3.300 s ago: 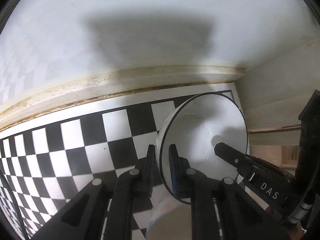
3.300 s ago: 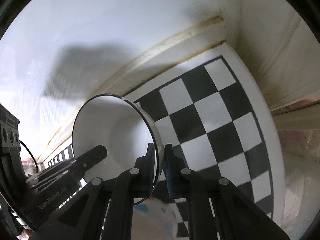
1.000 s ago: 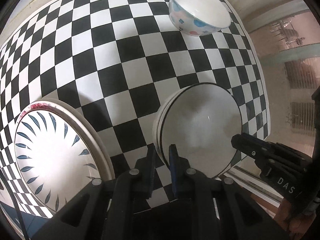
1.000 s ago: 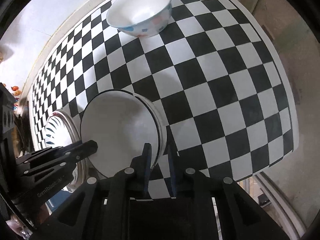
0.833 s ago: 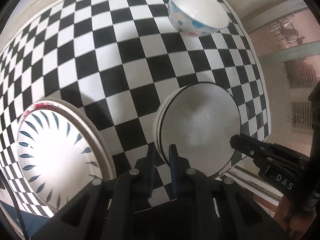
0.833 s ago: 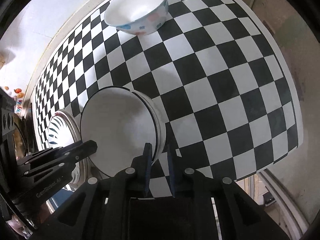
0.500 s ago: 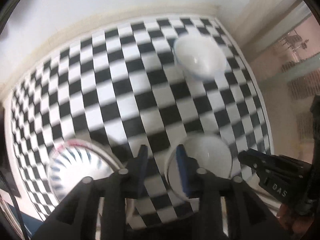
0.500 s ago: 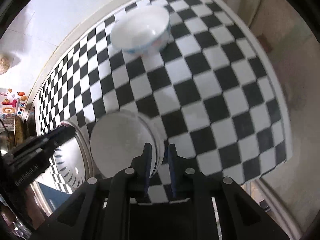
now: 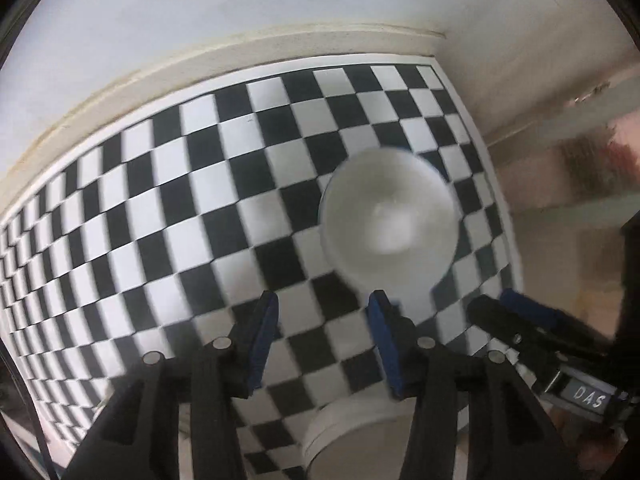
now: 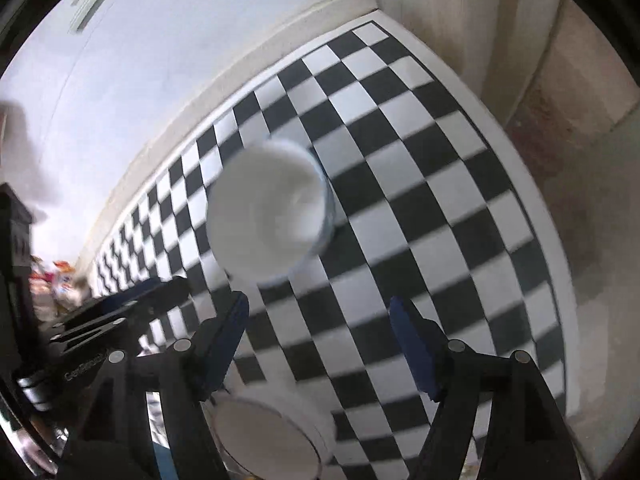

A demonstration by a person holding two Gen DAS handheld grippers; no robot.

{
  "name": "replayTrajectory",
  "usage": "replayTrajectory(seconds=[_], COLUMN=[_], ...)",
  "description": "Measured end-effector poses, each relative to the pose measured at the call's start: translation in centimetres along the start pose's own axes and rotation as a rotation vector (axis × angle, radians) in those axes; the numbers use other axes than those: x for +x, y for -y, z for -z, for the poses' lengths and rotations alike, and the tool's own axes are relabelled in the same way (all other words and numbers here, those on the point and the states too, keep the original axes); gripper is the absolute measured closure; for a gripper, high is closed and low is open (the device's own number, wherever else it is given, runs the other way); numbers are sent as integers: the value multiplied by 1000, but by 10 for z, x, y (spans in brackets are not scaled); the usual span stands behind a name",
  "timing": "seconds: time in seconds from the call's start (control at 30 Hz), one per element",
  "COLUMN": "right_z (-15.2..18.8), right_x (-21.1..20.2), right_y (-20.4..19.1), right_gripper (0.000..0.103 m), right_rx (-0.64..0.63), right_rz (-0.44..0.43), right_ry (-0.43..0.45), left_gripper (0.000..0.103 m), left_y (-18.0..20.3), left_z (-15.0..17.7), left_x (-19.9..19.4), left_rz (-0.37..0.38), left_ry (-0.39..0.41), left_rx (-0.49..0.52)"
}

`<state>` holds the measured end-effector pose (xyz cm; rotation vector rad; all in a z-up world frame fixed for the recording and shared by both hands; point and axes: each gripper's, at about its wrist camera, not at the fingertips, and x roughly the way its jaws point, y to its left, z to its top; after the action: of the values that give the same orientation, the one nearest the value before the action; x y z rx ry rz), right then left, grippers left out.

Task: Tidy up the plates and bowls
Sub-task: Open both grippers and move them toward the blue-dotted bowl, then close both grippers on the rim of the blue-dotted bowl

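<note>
A white bowl (image 9: 390, 216) stands on the black-and-white checkered mat (image 9: 160, 208), ahead of both grippers; it also shows in the right wrist view (image 10: 268, 210), blurred. My left gripper (image 9: 322, 330) is open and empty, just short of that bowl. My right gripper (image 10: 320, 334) is open and empty too. A white black-rimmed plate (image 9: 348, 436) lies on the mat below the left gripper, and shows low in the right wrist view (image 10: 268, 436). The right gripper's fingers (image 9: 520, 324) show at the right of the left wrist view.
A white wall (image 9: 240, 4) runs behind the mat. A side wall (image 10: 500, 20) closes the corner at the right. The mat's edge (image 10: 560, 280) drops off at the right. Blurred colourful items (image 10: 52, 280) sit at far left.
Both grippers have let go of the black-rimmed plate, which now lies on the mat. Both have opened, risen and tilted forward towards the bowl at the back.
</note>
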<state>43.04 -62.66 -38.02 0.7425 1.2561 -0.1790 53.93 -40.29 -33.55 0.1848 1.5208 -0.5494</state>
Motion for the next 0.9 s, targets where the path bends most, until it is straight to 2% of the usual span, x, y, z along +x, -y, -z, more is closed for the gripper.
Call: replayTrajectory(seconds=[0.07,0.17,0.27,0.37,0.43,0.47,0.5,0.9], right_z=[-18,-39,-55,-64,-66,-65,-65,-65], right_x=[8,21,36,51,61,64,65,60], right_y=[3,4,5,4,0,0,0,-4], right_gripper=[28,34,44,61,79,83,93,94], right_rx=[8,8,0,-6,-11,-15,-18,-35], right_rz=[8,15,26,44,54,53,55,112], right_ry=[-8,-22,-53,-85,-110,-113,-113,-96], left_gripper=[59,61,73,82,84,88,90,92], left_y=[-6,-9,-1,0,0,-1,-2,4], left_z=[-17,-40,-54,-58,-58,-58,-58,-55], left_x=[7,20,32,44,50,52,53,48], left_rz=[40,70,66,49,36,28,26,33], left_ry=[-12,-44,-70,-104,-114,-114,-113,-107], left_rx=[-32,-52,-16,-1,7,9,8,11])
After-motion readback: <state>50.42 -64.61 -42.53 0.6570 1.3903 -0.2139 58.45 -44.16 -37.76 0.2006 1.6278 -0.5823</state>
